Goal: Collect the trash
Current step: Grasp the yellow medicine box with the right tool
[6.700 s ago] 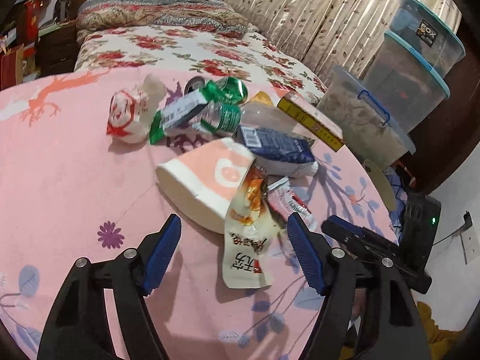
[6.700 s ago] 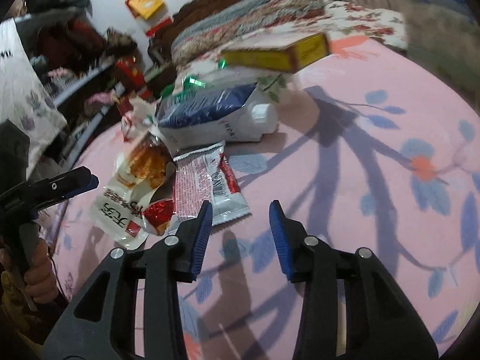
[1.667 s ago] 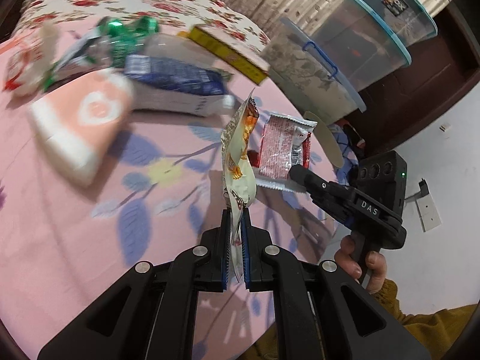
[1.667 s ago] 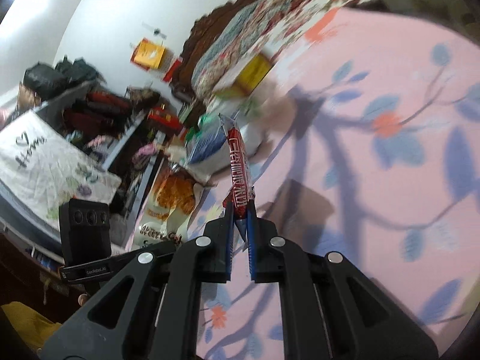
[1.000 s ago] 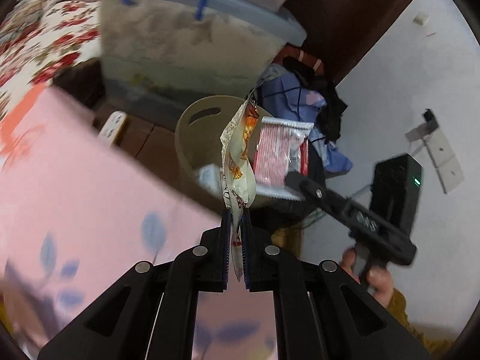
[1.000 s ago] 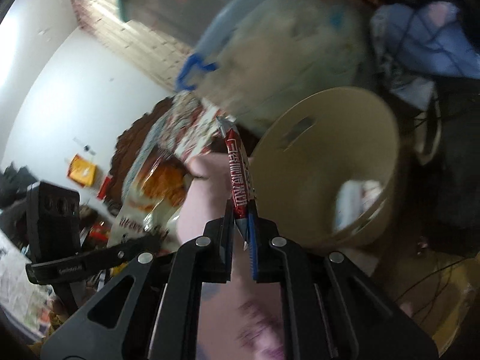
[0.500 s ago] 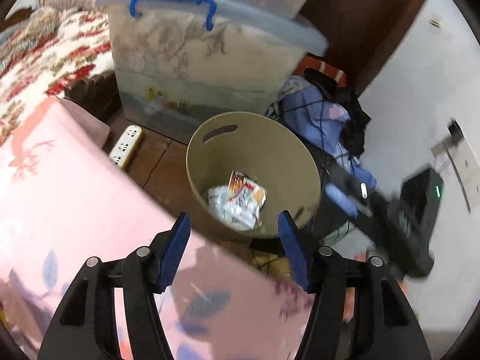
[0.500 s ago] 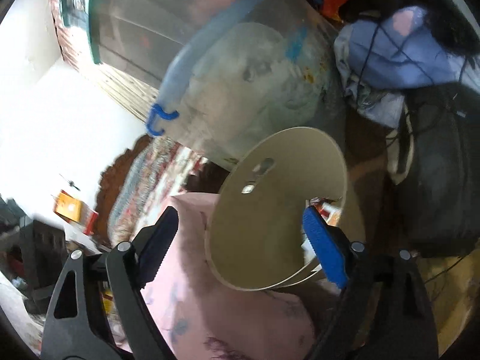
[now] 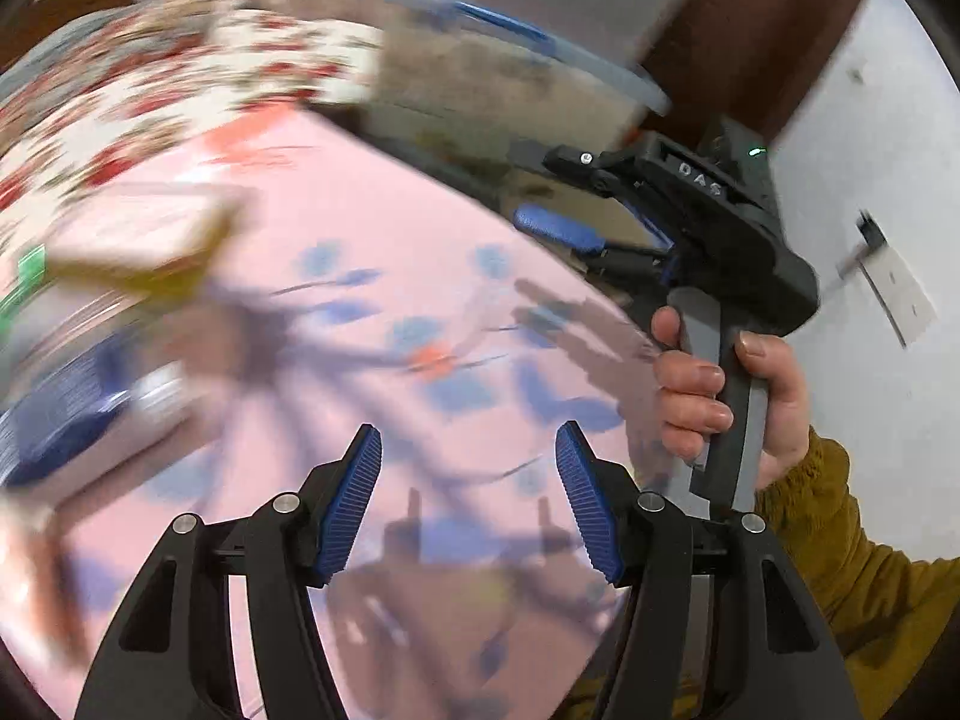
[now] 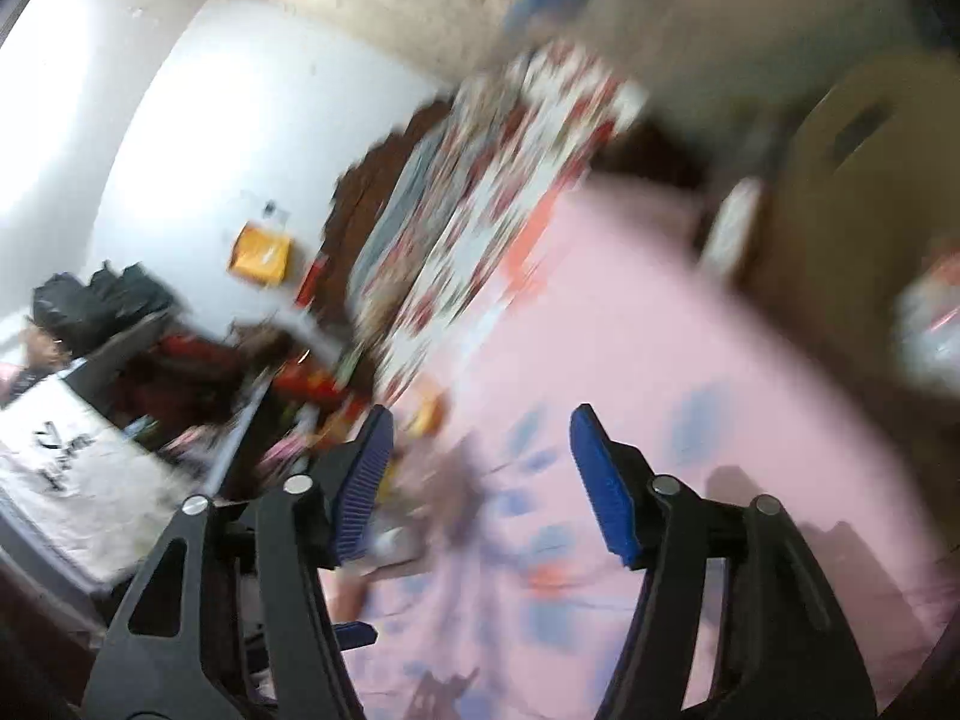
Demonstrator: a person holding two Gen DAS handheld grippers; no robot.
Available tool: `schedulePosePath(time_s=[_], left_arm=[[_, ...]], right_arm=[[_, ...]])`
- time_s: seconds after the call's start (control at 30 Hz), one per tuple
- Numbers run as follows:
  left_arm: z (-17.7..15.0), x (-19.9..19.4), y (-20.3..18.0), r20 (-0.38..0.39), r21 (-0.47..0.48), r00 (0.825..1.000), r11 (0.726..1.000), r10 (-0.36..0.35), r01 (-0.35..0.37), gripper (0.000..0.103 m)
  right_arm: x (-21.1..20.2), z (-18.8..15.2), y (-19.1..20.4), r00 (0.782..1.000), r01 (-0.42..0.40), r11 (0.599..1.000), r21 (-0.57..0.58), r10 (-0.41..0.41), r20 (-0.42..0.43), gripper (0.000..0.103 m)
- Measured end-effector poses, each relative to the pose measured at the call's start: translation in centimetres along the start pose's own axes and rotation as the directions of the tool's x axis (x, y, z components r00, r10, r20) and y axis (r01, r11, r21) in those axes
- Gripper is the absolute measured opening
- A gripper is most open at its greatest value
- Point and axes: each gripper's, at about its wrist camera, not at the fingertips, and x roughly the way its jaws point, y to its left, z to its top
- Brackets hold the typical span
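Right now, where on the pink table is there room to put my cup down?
The bare pink cloth ahead of the left gripper, between the yellow box and the right gripper, looks free. The left side is crowded: blue packet, blurry trash.

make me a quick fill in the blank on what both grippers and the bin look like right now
1. The left gripper has its jaws ____ and holds nothing.
2. The right gripper is ____ too, with nothing between its pads.
3. In the right wrist view the tan bin stands beyond the edge of the ____ cloth.
4. In the left wrist view the hand grips the ____ gripper's handle.

Missing words: open; open; pink; right
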Motion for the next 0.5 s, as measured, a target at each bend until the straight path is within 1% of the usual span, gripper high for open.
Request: schedulePosePath(time_s=[0.03, 0.07, 0.1, 0.13, 0.17, 0.2, 0.23, 0.27, 0.3, 0.33, 0.37, 0.4, 0.43, 0.5], left_arm=[[-0.5, -1.2, 1.2, 0.021, -0.027, 1.000, 0.999, 0.023, -0.022, 0.058], [-1.2, -3.0, 3.0, 0.053, -0.069, 0.996, 0.996, 0.066, -0.062, 0.060], [-1.8, -4.7, 4.6, 0.080, -0.108, 0.990, 0.988, 0.115, -0.106, 0.066], [-2.3, -6.2, 6.0, 0.104, -0.145, 0.980, 0.978, 0.169, -0.153, 0.080], [-3.0, -7.9, 7.6, 0.135, -0.187, 0.960, 0.958, 0.244, -0.217, 0.086], [-3.6, -9.2, 8.8, 0.156, -0.215, 0.942, 0.941, 0.298, -0.262, 0.086], [-4.0, -10.1, 9.9, 0.160, -0.237, 0.930, 0.927, 0.332, -0.290, 0.086], [-4.7, -11.1, 11.6, 0.153, -0.277, 0.921, 0.910, 0.359, -0.308, 0.086], [-5.0, -11.5, 12.4, 0.150, -0.300, 0.919, 0.903, 0.364, -0.309, 0.086], [-5.6, -12.1, 13.5, 0.147, -0.332, 0.918, 0.893, 0.368, -0.304, 0.086], [-5.9, -12.4, 14.0, 0.148, -0.345, 0.918, 0.889, 0.368, -0.301, 0.086], [-6.4, -12.7, 14.6, 0.152, -0.357, 0.918, 0.886, 0.367, -0.296, 0.086], [-6.7, -12.9, 15.1, 0.157, -0.370, 0.918, 0.884, 0.363, -0.286, 0.086], [-7.4, -13.2, 15.6, 0.163, -0.383, 0.920, 0.882, 0.356, -0.273, 0.086]], right_arm=[[2.9, -0.6, 0.9, 0.998, -0.019, 1.000, 0.018, 0.019, -0.053, 0.077], [4.4, -0.9, 1.5, 0.997, -0.024, 0.999, 0.024, 0.026, -0.078, 0.081], [6.0, -1.2, 2.0, 0.994, -0.028, 0.999, 0.033, 0.032, -0.106, 0.081], [8.3, -1.7, 2.5, 0.988, -0.045, 0.997, 0.066, 0.055, -0.145, 0.081], [9.5, -1.9, 2.7, 0.984, -0.058, 0.994, 0.090, 0.072, -0.161, 0.082], [10.6, -2.1, 2.9, 0.980, -0.070, 0.991, 0.115, 0.090, -0.177, 0.082], [11.9, -2.4, 3.3, 0.977, -0.073, 0.988, 0.138, 0.099, -0.191, 0.081], [13.0, -2.5, 3.6, 0.974, -0.072, 0.986, 0.147, 0.101, -0.202, 0.075], [13.7, -2.8, 3.9, 0.971, -0.075, 0.985, 0.154, 0.107, -0.212, 0.063], [14.5, -3.0, 4.1, 0.965, -0.091, 0.981, 0.173, 0.130, -0.229, 0.034], [14.7, -3.5, 4.1, 0.958, -0.125, 0.971, 0.206, 0.172, -0.230, 0.033], [14.4, -3.9, 4.3, 0.958, -0.137, 0.968, 0.209, 0.183, -0.220, 0.032], [14.3, -4.1, 4.5, 0.961, -0.134, 0.973, 0.187, 0.173, -0.214, 0.031], [12.7, -5.2, 4.9, 0.968, -0.124, 0.983, 0.137, 0.150, -0.200, 0.030]])
